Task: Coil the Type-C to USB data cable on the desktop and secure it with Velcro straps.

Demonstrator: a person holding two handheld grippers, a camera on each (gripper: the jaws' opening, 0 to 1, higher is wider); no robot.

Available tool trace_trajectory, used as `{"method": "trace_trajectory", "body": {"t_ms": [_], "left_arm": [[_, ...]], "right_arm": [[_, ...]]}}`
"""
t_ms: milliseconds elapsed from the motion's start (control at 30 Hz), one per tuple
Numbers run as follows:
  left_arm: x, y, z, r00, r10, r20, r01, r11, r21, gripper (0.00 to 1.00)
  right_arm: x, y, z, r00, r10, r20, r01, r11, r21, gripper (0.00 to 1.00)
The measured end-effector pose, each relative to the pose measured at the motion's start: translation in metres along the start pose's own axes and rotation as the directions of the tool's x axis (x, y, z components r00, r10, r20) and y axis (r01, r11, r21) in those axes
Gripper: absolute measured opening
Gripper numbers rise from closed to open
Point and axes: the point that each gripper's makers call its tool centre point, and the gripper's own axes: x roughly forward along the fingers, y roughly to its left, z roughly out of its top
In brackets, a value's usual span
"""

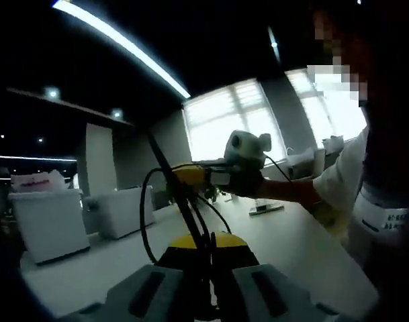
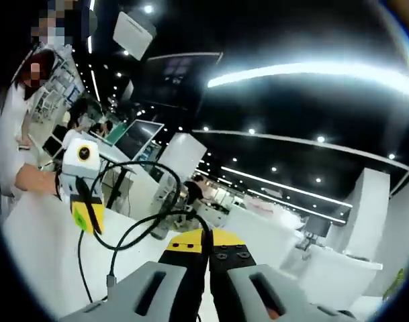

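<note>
The black data cable point(image 1: 145, 215) hangs in the air above the white desktop point(image 1: 291, 241), stretched and looped between both grippers. My left gripper point(image 1: 205, 258) is shut on one stretch of it. My right gripper point(image 1: 191, 176) comes in from the right, a hand behind it, with its yellow jaws closed on the cable further along. In the right gripper view, my right gripper point(image 2: 205, 253) pinches the cable point(image 2: 140, 231), which arcs over to the left gripper point(image 2: 88, 216). A loose cable end with a plug point(image 2: 111, 278) dangles toward the desktop point(image 2: 36, 248).
A person in white point(image 1: 365, 194) stands at the right of the desk. White boxy seats point(image 1: 50, 221) stand at the left, and bright windows point(image 1: 231, 117) lie behind. A small flat object point(image 1: 266, 209) lies on the desk beyond the grippers.
</note>
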Motion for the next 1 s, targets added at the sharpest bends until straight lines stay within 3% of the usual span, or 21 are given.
{"method": "trace_trajectory", "body": {"t_ms": [233,367,733,833,1000], "left_arm": [[0.000,0.007,-0.013,0.997,0.041,-0.066,-0.037,0.997,0.068,0.05],[-0.001,0.014,-0.017,0.995,0.066,-0.074,-0.061,0.996,0.069,0.04],[-0.005,0.033,-0.022,0.993,0.113,-0.021,-0.114,0.992,-0.044,0.03],[-0.007,0.039,-0.018,0.991,0.133,0.024,-0.130,0.986,-0.101,0.03],[-0.007,0.047,-0.016,0.981,0.189,0.040,-0.187,0.981,-0.061,0.05]], "right_arm": [[-0.007,0.008,0.008,0.999,0.034,0.001,-0.034,0.998,-0.049,0.01],[-0.013,0.007,0.009,0.999,0.028,0.017,-0.028,1.000,-0.008,0.01],[-0.013,0.010,0.009,0.999,0.043,0.017,-0.043,0.999,-0.001,0.01],[-0.014,0.010,0.011,0.999,0.044,0.027,-0.044,0.999,0.014,0.01],[-0.013,0.015,0.014,0.998,0.052,0.035,-0.053,0.998,0.029,0.01]]}}
